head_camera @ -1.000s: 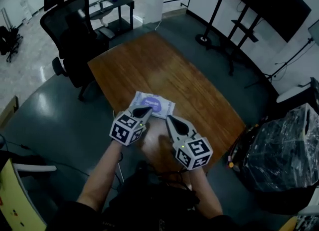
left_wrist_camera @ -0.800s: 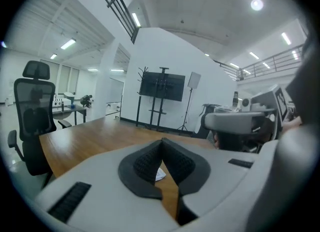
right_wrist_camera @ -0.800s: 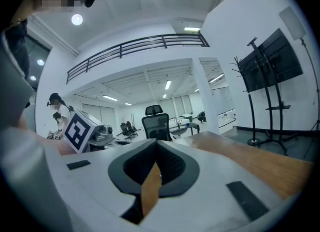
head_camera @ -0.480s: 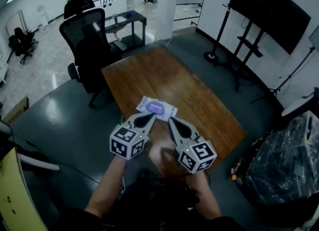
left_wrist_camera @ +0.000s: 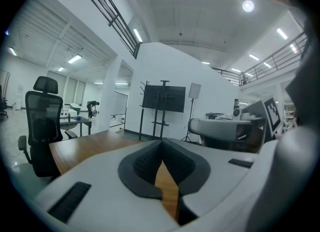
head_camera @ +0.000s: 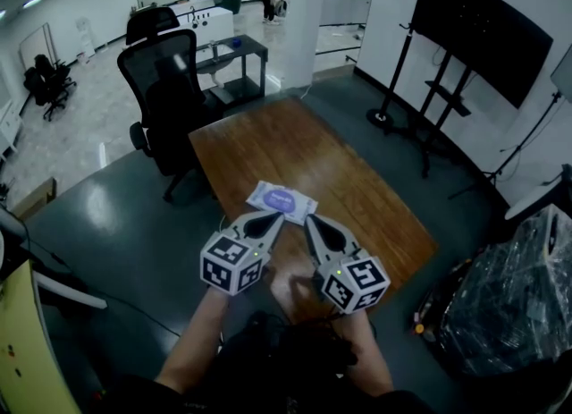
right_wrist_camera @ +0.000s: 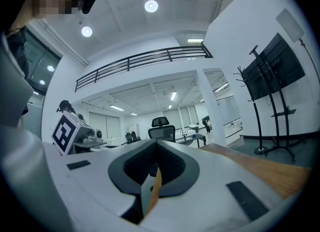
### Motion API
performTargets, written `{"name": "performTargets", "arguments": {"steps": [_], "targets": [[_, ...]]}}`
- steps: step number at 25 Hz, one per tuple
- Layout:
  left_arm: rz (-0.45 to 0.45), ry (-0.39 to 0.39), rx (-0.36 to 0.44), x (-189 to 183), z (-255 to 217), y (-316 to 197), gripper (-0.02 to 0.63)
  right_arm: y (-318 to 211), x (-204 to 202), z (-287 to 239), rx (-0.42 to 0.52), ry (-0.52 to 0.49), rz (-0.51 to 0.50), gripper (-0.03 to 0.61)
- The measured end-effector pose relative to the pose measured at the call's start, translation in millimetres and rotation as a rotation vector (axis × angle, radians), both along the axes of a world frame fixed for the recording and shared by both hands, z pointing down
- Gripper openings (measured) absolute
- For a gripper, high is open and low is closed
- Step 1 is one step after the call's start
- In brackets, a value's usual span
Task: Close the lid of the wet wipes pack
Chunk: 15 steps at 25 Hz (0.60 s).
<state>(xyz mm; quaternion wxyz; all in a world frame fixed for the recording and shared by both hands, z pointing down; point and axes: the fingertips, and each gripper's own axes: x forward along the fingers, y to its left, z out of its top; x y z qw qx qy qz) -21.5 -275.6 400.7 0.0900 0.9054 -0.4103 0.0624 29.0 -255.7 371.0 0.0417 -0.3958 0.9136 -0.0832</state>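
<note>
Nearest the camera, both grippers are held side by side above the near table edge, marker cubes toward the body and tips pointing away. The left gripper (head_camera: 271,216) is clenched on nothing: its pads are seen pressed together in its own view, with only table wood showing below them. The right gripper (head_camera: 310,219) is likewise closed and empty. Neither tip is seen touching anything. Just beyond the tips, the pack (head_camera: 281,198) lies flat on the table (head_camera: 295,139), about midway along it, with the purple lid (head_camera: 281,197) facing up. It is not caught in either gripper view. The lid appears flat, but whether it is latched is too small to tell. Farther off, a chair (head_camera: 170,81) stands at the table's far left corner and a screen (head_camera: 483,28) on a stand at the right. Risks judged from here: a lid only resting may be left unlatched if no press is made. If closed tips are pressed off the lid's centre, the light pack may be slid or tipped rather than snapped shut. With the tips so near each other, one may be knocked by the other.
</note>
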Motion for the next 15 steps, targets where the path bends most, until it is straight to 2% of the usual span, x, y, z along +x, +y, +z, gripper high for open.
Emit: {"name": "performTargets", "arguments": {"steps": [15], "targets": [[0.005, -0.001, 0.009, 0.4, -6.3, 8.1, 0.003, 5.2, -0.1, -8.3, 0.012, -0.009, 0.009, 0.009]]}}
